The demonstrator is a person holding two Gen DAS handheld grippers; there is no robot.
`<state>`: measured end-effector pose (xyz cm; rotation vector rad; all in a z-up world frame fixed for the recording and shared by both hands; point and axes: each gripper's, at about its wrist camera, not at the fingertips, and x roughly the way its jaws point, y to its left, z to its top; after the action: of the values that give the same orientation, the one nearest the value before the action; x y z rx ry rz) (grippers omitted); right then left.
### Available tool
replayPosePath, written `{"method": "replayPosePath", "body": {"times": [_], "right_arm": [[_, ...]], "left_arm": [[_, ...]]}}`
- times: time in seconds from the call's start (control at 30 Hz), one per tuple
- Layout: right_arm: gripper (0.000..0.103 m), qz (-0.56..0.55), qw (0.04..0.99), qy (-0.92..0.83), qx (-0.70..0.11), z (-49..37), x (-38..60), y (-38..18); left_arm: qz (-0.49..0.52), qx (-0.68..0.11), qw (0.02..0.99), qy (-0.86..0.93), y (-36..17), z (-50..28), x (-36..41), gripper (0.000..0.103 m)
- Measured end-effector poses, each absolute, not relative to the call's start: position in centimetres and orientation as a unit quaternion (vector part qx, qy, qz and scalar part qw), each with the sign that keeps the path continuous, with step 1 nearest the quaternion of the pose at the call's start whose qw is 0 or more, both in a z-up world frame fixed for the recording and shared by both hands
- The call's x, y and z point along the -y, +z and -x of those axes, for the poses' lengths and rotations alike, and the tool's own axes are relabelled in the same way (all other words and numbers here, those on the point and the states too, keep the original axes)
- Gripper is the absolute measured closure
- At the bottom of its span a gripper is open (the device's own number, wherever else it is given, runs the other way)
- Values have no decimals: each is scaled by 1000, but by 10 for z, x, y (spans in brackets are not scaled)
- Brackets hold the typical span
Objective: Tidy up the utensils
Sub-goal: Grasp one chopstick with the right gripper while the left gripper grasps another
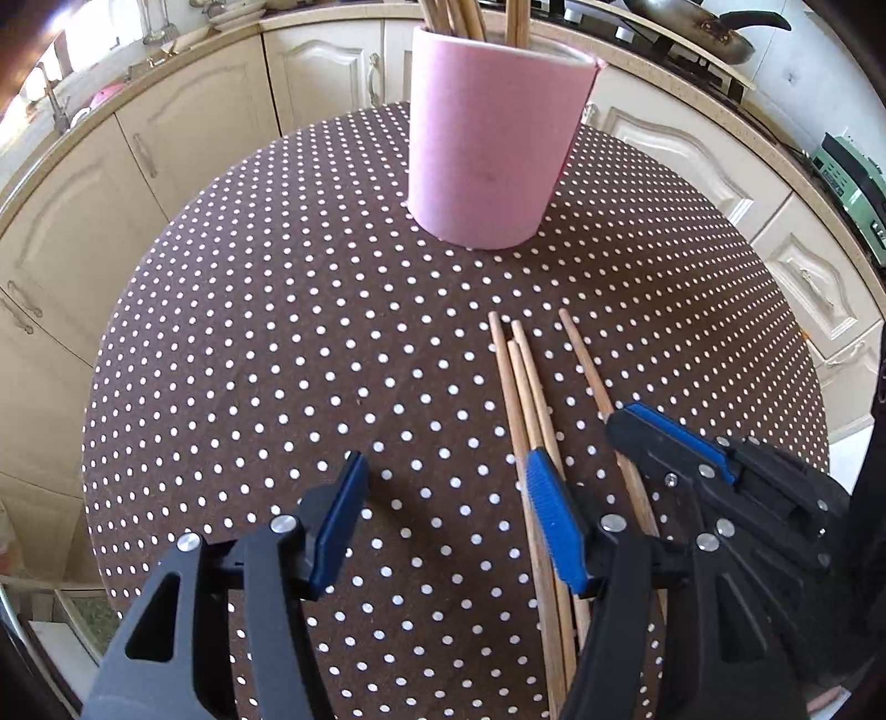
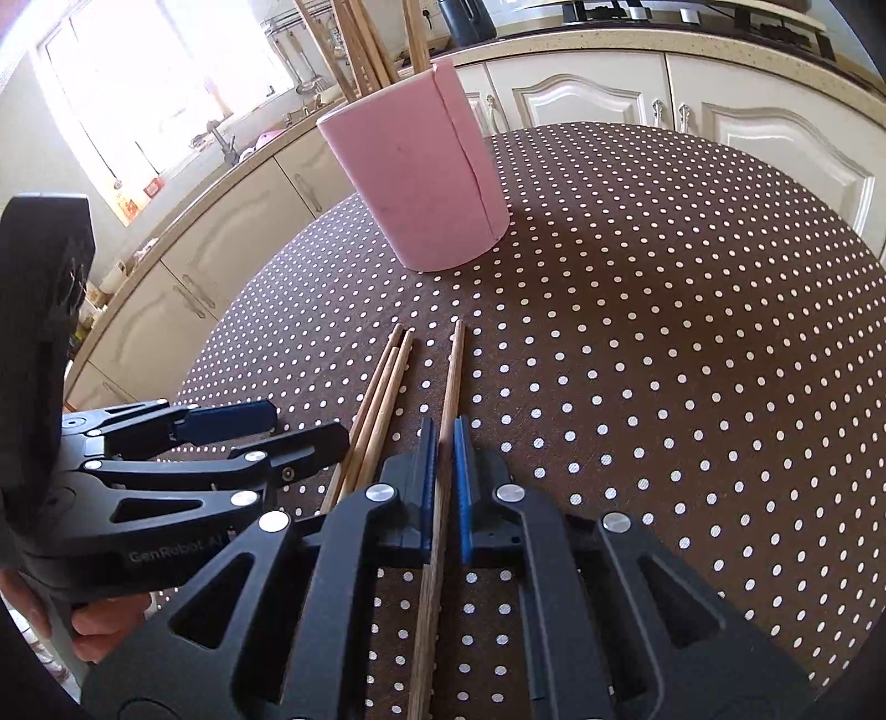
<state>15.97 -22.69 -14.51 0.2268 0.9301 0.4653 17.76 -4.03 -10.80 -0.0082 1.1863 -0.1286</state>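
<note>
Right wrist view alone shows right fingers (image 2: 441, 487) straddling one chopstick (image 2: 451, 382); left fingers (image 1: 443, 520) spread.

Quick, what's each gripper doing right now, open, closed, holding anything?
Left gripper: open, holding nothing.
Right gripper: nearly closed around a single chopstick; firm grip cannot be told.

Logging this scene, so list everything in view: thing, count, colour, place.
holder: one, pink, far side of table, upright
chopsticks in holder: several, wooden
loose chopsticks: three, wooden, bunched on table
single chopstick: one, wooden, right of the bunch
table: one, brown with white dots
cabinets: cream, behind table
pan: one, on counter, top right
left hand-held gripper: open, beside bunch
right hand-held gripper: fingers either side of single chopstick
</note>
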Motion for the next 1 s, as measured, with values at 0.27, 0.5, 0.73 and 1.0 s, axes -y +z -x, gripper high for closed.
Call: {"method": "replayPosePath", "body": {"times": [0.27,0.5,0.73,1.0], "right_arm": [[96,-141,851,238,-446,-165,240,-149],[96,-163,850,234,-443,-163,254,-149],[96,-159,854,225,-441,-162,255,-147],[96,-99,872,208,-432,-157,235,-138]], "left_arm": [[-19,-594,803,-49,-108,-196,54,40],[-45,-631,774,-24,-111,-235,80,34],[-42,-617,785,-34,-114,-245,77,54],[-6,-574,818,-44,-117,-229,59,95]]}}
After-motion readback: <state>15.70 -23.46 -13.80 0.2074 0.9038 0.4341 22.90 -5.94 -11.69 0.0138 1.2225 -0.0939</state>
